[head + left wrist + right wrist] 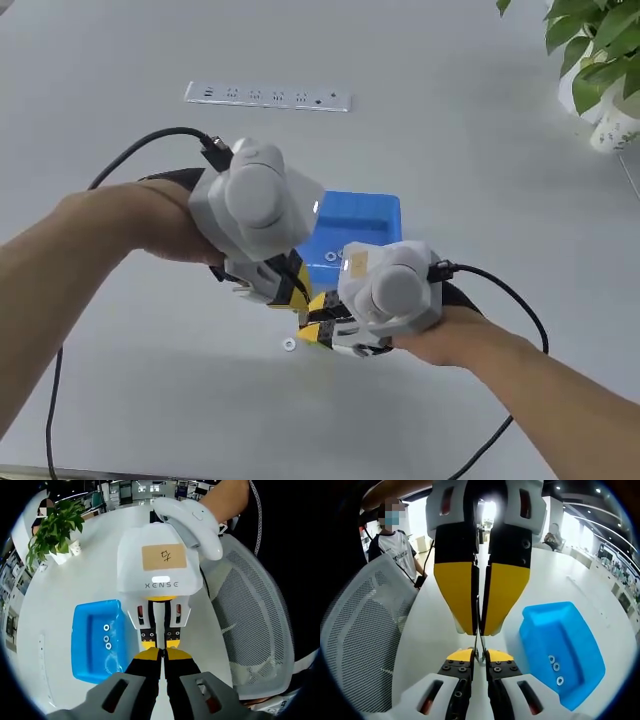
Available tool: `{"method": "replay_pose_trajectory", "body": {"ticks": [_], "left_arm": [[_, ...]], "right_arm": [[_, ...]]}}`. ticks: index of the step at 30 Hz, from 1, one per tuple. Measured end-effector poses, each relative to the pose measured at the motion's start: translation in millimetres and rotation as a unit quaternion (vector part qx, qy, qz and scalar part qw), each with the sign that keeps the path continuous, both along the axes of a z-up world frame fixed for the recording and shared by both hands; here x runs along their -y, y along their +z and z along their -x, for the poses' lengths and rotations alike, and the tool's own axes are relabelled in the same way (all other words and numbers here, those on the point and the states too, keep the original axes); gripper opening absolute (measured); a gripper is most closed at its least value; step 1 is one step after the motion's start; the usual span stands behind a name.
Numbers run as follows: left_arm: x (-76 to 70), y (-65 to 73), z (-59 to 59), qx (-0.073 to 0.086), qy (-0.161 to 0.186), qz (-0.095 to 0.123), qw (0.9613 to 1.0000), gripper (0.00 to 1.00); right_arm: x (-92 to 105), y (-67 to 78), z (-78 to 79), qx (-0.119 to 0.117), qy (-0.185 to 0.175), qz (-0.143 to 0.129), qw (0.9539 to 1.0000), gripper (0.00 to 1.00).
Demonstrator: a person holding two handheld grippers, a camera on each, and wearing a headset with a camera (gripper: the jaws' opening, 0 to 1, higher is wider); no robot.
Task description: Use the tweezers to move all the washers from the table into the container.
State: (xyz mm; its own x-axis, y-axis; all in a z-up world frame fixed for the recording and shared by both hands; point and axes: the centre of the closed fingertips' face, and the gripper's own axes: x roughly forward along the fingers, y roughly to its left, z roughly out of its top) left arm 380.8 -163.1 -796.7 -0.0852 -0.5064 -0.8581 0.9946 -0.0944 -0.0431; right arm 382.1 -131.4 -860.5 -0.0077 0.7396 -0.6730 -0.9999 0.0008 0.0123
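While both sets of fingers (502,595) sit narrow, tip to tip, your left gripper (479,628) and right gripper (479,662) appear to pinch the same thin tweezers (478,647).

Risk: if you release out of step, the tweezers twist or drop.

One washer (289,344) lies on the desk (200,400), 7 o'clock from the fingers. The container (372,212) is at 12.

The right gripper view gives the tweezers, the head view the loose washer, and the left gripper view three washers (106,639) inside the container.

Glossy blue plastic container (365,215), shiny metal washers (106,639), matt table (450,130)
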Motion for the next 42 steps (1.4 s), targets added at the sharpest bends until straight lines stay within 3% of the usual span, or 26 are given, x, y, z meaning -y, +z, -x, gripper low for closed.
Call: {"method": "replay_pose_trajectory", "body": {"ticks": [28, 42], "left_arm": [[-2.7, 0.2, -1.2, -0.001, 0.002, -0.002, 1.0000, 0.05], [-1.8, 10.2, -2.4, 0.002, 0.000, -0.003, 1.0000, 0.05]], "right_arm": [[-0.1, 0.7, 0.6, 0.000, 0.001, 0.003, 1.0000, 0.09], [0.3, 10.2, -0.8, 0.006, 0.002, 0.001, 1.0000, 0.09]]}}
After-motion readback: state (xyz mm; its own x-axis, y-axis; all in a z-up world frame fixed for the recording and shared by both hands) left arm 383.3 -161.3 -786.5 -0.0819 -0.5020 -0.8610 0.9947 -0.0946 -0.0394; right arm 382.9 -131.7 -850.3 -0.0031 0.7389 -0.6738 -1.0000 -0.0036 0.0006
